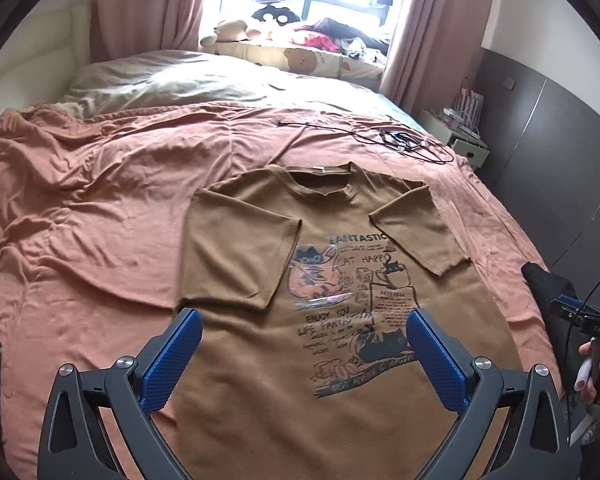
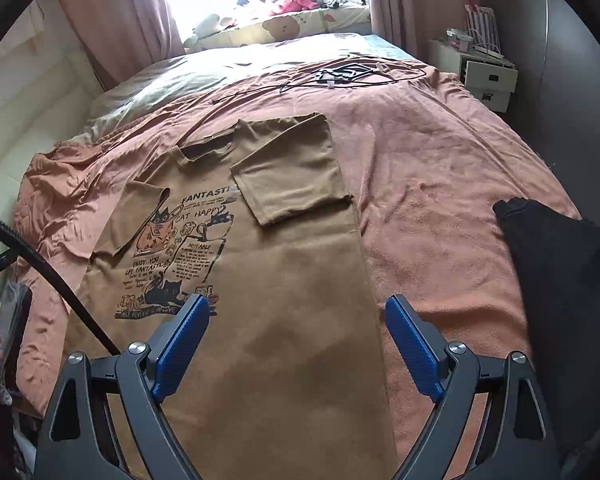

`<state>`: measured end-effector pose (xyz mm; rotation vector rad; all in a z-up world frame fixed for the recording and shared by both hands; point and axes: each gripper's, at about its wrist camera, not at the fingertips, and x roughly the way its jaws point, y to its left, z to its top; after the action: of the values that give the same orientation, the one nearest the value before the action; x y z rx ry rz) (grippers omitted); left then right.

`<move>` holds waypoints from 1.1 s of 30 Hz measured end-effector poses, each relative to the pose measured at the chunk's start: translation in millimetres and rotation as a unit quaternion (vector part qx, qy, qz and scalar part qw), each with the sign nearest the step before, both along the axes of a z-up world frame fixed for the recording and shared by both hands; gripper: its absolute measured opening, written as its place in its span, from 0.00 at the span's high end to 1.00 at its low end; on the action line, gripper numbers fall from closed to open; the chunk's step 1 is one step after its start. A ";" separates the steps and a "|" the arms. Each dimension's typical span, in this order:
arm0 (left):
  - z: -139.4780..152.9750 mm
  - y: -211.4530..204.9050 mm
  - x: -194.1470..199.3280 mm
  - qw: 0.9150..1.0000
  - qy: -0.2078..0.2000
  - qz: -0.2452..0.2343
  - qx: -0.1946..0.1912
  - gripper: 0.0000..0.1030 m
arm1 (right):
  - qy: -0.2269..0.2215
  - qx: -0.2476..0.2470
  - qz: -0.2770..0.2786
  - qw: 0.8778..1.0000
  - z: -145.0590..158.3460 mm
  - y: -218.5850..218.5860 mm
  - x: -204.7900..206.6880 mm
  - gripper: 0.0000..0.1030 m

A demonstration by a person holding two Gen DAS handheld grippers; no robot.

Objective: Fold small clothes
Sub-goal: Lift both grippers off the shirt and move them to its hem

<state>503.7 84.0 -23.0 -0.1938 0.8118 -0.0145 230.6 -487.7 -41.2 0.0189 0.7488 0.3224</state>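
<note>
A brown T-shirt (image 1: 340,408) with a cat print lies face up on the bed, collar at the far end. Both sleeves and side edges are folded inward over the chest. It also shows in the right wrist view (image 2: 300,312). My left gripper (image 1: 304,316) is open and empty, hovering over the shirt's lower left part. My right gripper (image 2: 298,304) is open and empty, hovering over the shirt's lower right part near its folded right edge.
The bed has a wrinkled salmon-pink sheet (image 1: 100,220). A dark garment (image 2: 560,272) lies at the bed's right edge. Black cables and a small device (image 1: 404,140) lie beyond the collar. A white bedside cabinet (image 2: 484,76) stands at the right. Plush toys sit on the window sill (image 1: 268,24).
</note>
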 end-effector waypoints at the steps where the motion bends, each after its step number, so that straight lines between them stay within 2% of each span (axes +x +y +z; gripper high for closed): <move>1: 1.1 5.2 -7.7 1.000 -0.002 0.005 0.004 0.00 | 0.000 -0.001 -0.001 1.000 0.1 -2.5 -2.1 0.14; 11: -2.6 47.8 -87.0 0.999 -0.004 0.031 0.012 0.00 | 0.006 -0.001 -0.006 1.000 -8.4 -33.9 -31.3 0.14; 22: -38.0 67.9 -160.9 0.998 0.014 0.051 -0.035 0.03 | 0.015 0.012 -0.004 1.000 -32.3 -74.1 -61.0 0.14; 28: -69.6 67.3 -192.8 0.995 0.032 0.060 -0.073 0.13 | 0.014 0.025 0.001 1.000 -50.1 -94.7 -73.2 0.14; 33: -98.3 72.9 -212.7 0.988 0.050 0.082 -0.120 0.30 | 0.018 0.038 0.001 0.999 -67.5 -110.3 -77.3 0.14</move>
<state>290.9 156.9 -121.3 -0.4912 0.8906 0.0524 153.3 -598.0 -108.7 0.0969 0.7720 0.3528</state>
